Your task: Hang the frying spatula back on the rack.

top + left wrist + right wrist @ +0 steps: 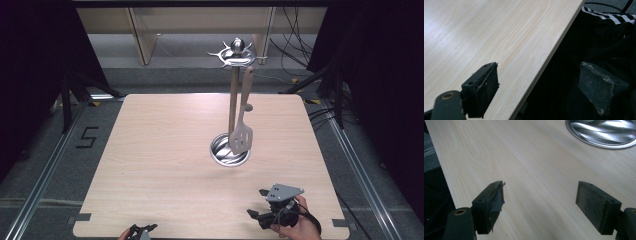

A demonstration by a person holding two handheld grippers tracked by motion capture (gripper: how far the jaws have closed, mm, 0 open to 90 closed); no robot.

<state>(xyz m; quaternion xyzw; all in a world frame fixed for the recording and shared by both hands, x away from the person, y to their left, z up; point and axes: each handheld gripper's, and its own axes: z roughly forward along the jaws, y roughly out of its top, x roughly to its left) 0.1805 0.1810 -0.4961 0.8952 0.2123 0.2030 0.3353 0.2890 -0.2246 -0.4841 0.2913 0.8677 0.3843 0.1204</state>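
Note:
A steel utensil stand [233, 85] rises from a round metal base [229, 150] right of the table's centre, with a hook ring on top. A slotted spatula [241, 129] hangs from one hook, its blade down by the base. My right gripper [256, 204] is held by a hand near the table's front right, open and empty. In the right gripper view its pads [494, 206] stand wide apart over bare wood, with the base [604, 132] at the upper right. My left gripper [141, 231] sits at the front edge, open; its pads [484, 87] straddle the table's edge.
The light wooden table [165, 150] ends near both grippers at its front edge [549, 57]. A striped dark sleeve [609, 15] lies beyond that edge. Dark curtains, cables and wooden furniture legs surround the table at the back.

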